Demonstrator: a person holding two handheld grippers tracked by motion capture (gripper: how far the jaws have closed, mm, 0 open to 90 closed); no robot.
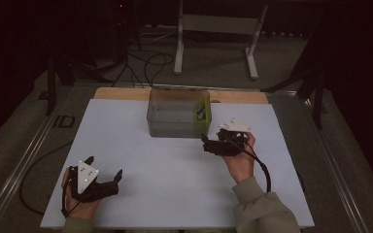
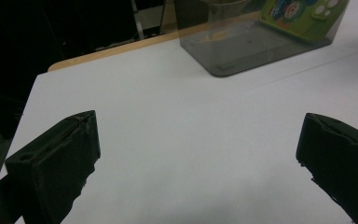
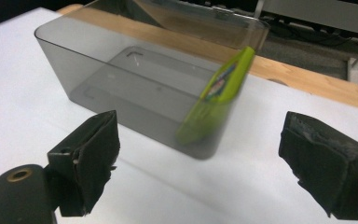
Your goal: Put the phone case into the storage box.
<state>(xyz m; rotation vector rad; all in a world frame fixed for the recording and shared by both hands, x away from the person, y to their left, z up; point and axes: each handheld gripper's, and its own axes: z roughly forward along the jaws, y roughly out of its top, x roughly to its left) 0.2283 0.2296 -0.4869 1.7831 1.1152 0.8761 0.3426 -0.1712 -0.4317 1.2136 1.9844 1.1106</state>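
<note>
A flat lime-green packet with a colourful printed face (image 3: 216,95) is leaning upright against the end wall inside the smoky transparent plastic bin (image 1: 172,127), so the putting-in looks done. The right gripper (image 1: 208,144) is hovering just beside that bin, jaws spread wide and empty. The left gripper (image 1: 105,174) is resting well apart near the white tabletop's (image 1: 175,184) front corner, also gaping, holding nothing.

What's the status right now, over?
Left gripper and right gripper open, empty. Green packet leaning inside clear bin. Nothing between right gripper and bin.
</note>
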